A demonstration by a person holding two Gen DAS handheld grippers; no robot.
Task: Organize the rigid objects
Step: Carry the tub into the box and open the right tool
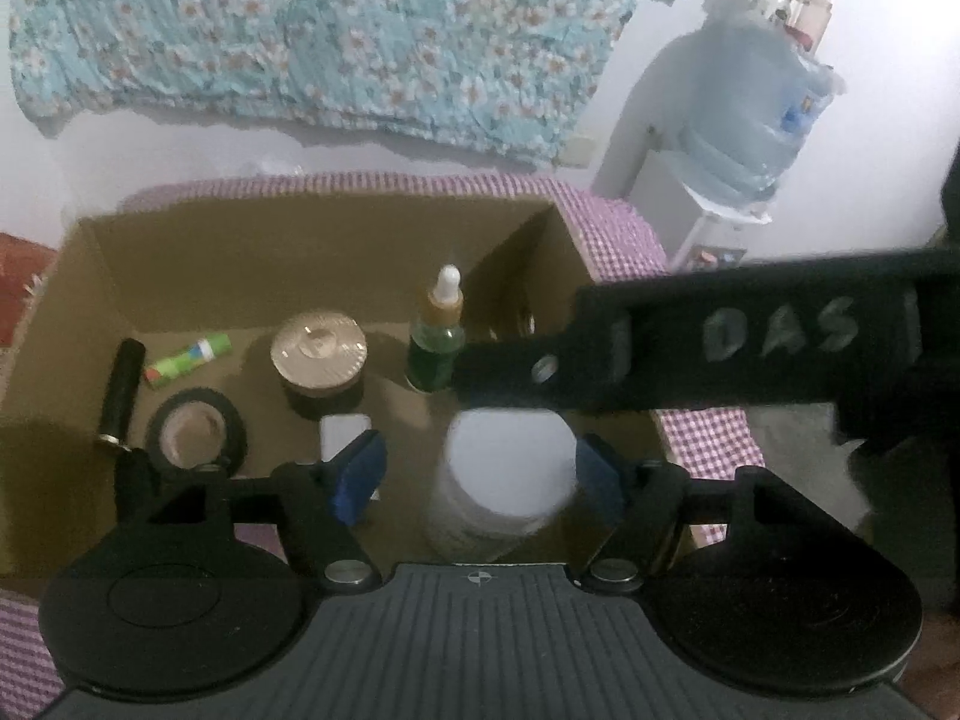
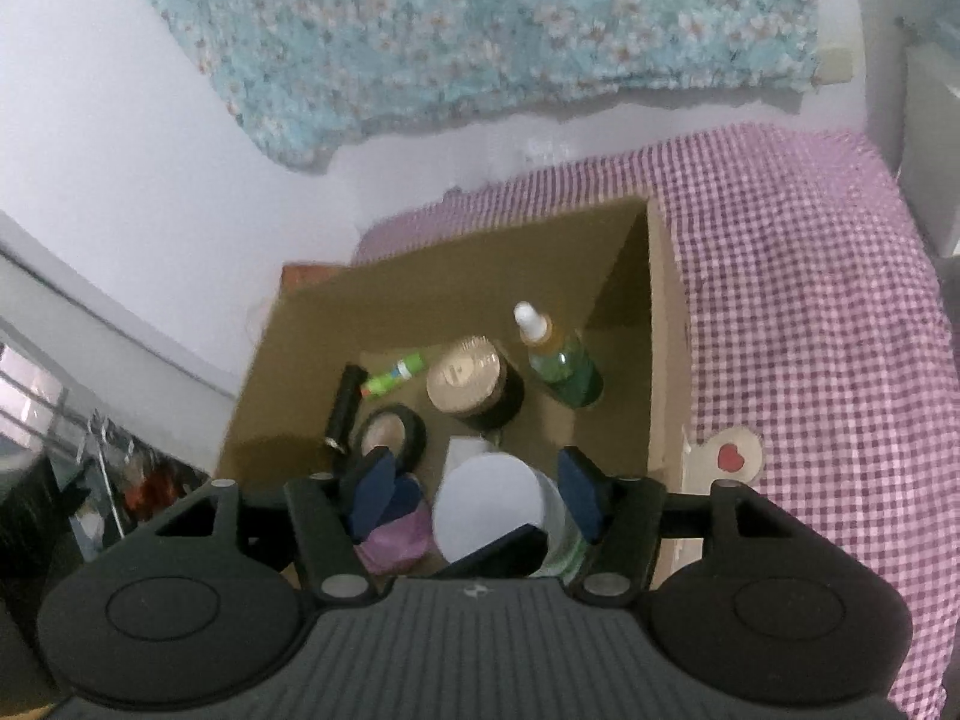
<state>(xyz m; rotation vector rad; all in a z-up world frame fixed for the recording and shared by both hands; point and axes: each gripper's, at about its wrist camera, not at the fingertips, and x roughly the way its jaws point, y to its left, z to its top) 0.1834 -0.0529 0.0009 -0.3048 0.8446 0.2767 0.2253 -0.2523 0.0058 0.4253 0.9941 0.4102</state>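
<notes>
My left gripper (image 1: 480,471) and right gripper (image 2: 480,495) both stand spread around the white-lidded round plastic jar (image 1: 504,480), pads apart from it. It looks stiff, light and smooth; I'd pinch its straight sides below the lid.

Floral cloth (image 1: 336,42) hanging on white wall (image 2: 120,138), purple checked tablecloth (image 2: 798,300), water jug (image 1: 750,126)
</notes>
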